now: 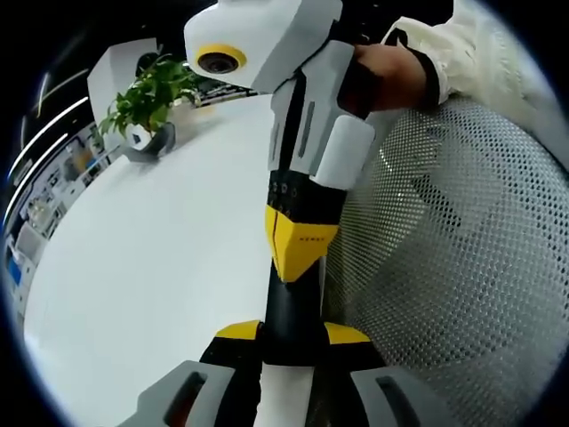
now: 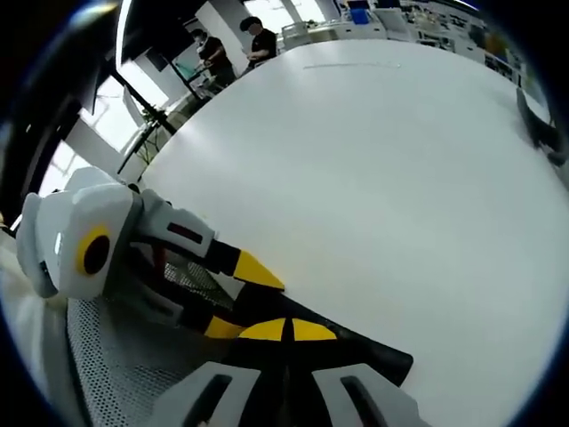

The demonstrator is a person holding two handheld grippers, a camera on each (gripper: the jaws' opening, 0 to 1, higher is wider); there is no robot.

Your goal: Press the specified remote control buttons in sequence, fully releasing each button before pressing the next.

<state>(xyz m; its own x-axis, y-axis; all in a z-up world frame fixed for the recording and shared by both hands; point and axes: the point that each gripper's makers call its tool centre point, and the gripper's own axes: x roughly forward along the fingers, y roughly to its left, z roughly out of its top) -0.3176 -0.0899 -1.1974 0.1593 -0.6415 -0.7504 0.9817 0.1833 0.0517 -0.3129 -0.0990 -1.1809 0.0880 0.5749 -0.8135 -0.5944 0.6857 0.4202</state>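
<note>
A black remote [image 1: 292,311] is clamped between the yellow-tipped jaws of my left gripper [image 1: 292,336]. From above, my right gripper [image 1: 298,265] comes down with its yellow tips closed together, and they rest on the remote's upper face. In the right gripper view, my right gripper [image 2: 286,331] is shut with its tips on the remote [image 2: 378,356]. The left gripper [image 2: 242,301] enters there from the left and grips the remote's near end. The buttons are hidden under the jaws. A hand [image 1: 391,76] in a pale sleeve holds the right gripper.
A wide white table [image 2: 382,178] spreads ahead. A grey mesh chair back [image 1: 462,267] stands close on the right. A potted plant [image 1: 151,98] sits at the table's far end. Two people [image 2: 236,44] stand beyond the table, and a dark object [image 2: 542,133] lies at its right edge.
</note>
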